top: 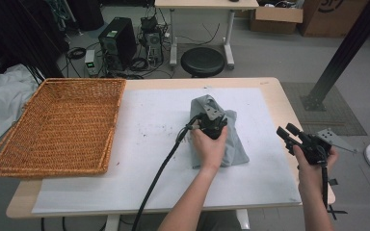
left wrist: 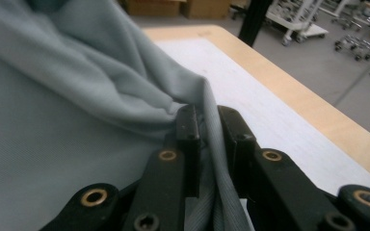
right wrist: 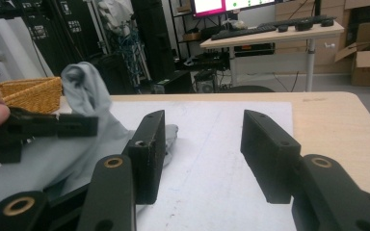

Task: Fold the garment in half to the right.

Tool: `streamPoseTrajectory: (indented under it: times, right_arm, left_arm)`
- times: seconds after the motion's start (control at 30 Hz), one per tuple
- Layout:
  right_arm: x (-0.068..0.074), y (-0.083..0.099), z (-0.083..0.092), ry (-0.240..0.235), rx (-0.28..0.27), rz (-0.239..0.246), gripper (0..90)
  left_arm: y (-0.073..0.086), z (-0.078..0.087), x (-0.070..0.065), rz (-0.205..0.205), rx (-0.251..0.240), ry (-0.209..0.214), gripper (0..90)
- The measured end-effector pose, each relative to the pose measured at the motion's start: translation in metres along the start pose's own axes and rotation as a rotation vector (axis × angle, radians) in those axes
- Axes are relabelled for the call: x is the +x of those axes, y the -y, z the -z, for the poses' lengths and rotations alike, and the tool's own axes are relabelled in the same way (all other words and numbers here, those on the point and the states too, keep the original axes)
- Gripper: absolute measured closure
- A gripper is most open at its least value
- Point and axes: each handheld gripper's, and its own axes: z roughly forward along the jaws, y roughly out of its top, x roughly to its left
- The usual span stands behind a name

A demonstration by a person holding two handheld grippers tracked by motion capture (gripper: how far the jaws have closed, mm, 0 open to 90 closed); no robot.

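Cloth pinched at the middle of the desk, right gripper waiting off to the side.

Wicker basket (top: 60,126) sits along the desk's left edge, overhanging it. On the white sheet (top: 144,159) near the desk's middle, the left gripper (top: 211,121) pinches a raised fold of the grey cloth (top: 233,144), jaws pressed on the fabric, the rest draped down onto the sheet. At the desk's right edge, well apart from the cloth, the right gripper (top: 285,131) hangs with jaws spread and nothing between them.
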Motion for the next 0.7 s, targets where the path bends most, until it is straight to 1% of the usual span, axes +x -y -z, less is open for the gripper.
streamPoseTrajectory:
  times: [0.03,0.07,0.1,0.13,0.17,0.2,0.23,0.27,0.33,0.4,0.43,0.47,0.53,0.6,0.7]
  right_arm:
    - [-0.001,0.001,0.001,0.001,0.002,-0.001,52.2]
    - [-0.001,0.001,0.001,0.004,0.006,0.002,52.2]
    - [-0.001,0.002,0.001,0.005,0.009,0.003,52.1]
    - [-0.001,0.002,0.001,0.004,0.011,0.003,52.1]
    - [0.0,0.002,0.0,0.006,0.013,0.004,52.1]
    - [0.0,0.002,0.0,0.006,0.015,0.005,52.0]
    - [0.001,0.002,-0.001,0.005,0.016,0.005,52.0]
    - [0.002,0.002,-0.002,0.005,0.016,0.008,52.0]
    - [0.005,0.002,-0.004,0.002,0.017,0.009,51.9]
    - [0.008,0.003,-0.007,-0.002,0.019,0.007,51.7]
    - [0.01,0.005,-0.009,-0.007,0.021,0.005,51.7]
    - [0.013,0.006,-0.012,-0.013,0.026,0.006,51.6]
    - [0.019,0.008,-0.017,-0.027,0.032,0.007,51.5]
    - [0.027,0.01,-0.024,-0.044,0.038,0.011,51.2]
    - [0.041,0.013,-0.035,-0.073,0.043,0.014,50.9]
  left_arm:
    - [0.003,-0.005,-0.002,0.016,0.002,0.02,75.5]
    - [0.004,-0.007,-0.004,0.026,0.002,0.03,66.3]
    - [0.006,-0.009,-0.005,0.041,-0.002,0.057,57.0]
    - [0.006,-0.01,-0.006,0.048,-0.007,0.087,53.9]
    - [0.006,-0.008,-0.007,0.052,-0.01,0.103,52.7]
    - [0.006,-0.006,-0.007,0.05,-0.028,0.124,50.4]
    - [0.004,-0.002,-0.006,0.049,-0.047,0.136,49.0]
    - [0.002,0.004,-0.005,0.051,-0.065,0.134,46.7]
    - [-0.003,0.016,0.002,0.057,-0.12,0.137,41.0]
    - [-0.006,0.029,0.012,0.064,-0.157,0.121,37.0]
    - [-0.007,0.037,0.02,0.072,-0.183,0.115,36.0]
    - [-0.007,0.042,0.026,0.077,-0.193,0.112,34.4]
    - [-0.006,0.054,0.04,0.089,-0.204,0.104,32.0]
    - [-0.001,0.065,0.055,0.096,-0.217,0.077,32.0]
    - [0.009,0.077,0.073,0.111,-0.209,0.051,32.2]
